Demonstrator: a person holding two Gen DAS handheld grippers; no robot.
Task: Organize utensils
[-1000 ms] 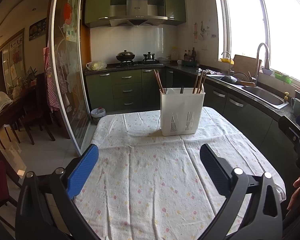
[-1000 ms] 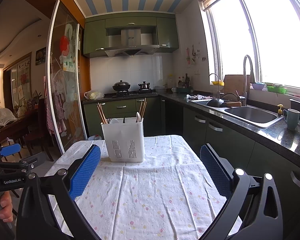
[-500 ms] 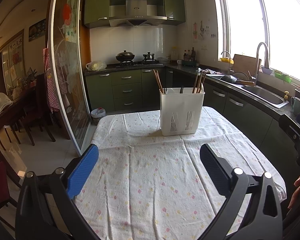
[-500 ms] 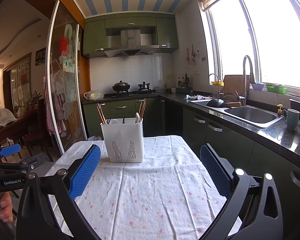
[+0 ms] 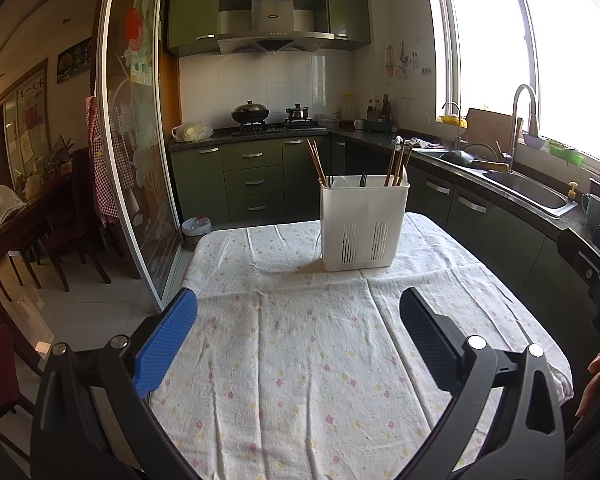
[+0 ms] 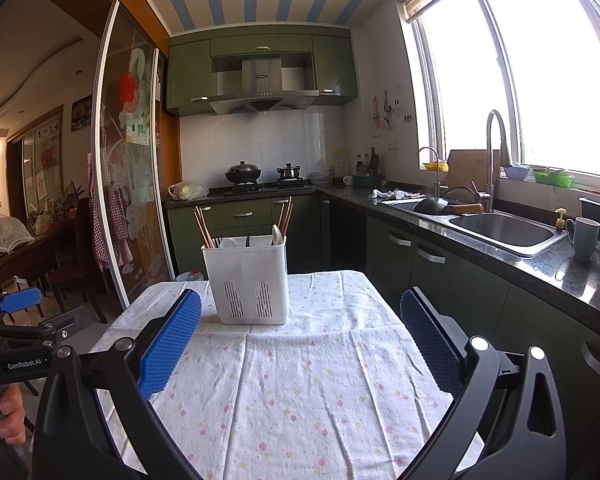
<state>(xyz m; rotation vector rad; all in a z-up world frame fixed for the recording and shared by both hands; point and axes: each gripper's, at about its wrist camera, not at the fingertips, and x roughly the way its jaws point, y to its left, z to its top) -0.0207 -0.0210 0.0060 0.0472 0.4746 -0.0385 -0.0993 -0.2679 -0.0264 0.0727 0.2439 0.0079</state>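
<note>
Blue ribbed pads line the inner faces of both tools, and both sets stand wide apart with nothing between them. The left gripper hangs over the near half of the table, and the right gripper does the same a little to its side; in the right wrist view the left tool shows at the lower left edge with a hand around its handle.

Beyond the fingers lies a white tablecloth dotted with small pink and yellow flowers, creased but bare of loose cutlery. Toward its far edge stands the utensil holder, a white plastic box, upright, with two slotted vents low on its front wall.

The sorting looks finished or nearly so. Wooden chopsticks lean out of the left compartment, a second bunch rises from the right, and a pale spoon and a dark handle peek over the rim between them. Nothing visible remains to gather, though the contents below the rim are hidden.
</note>
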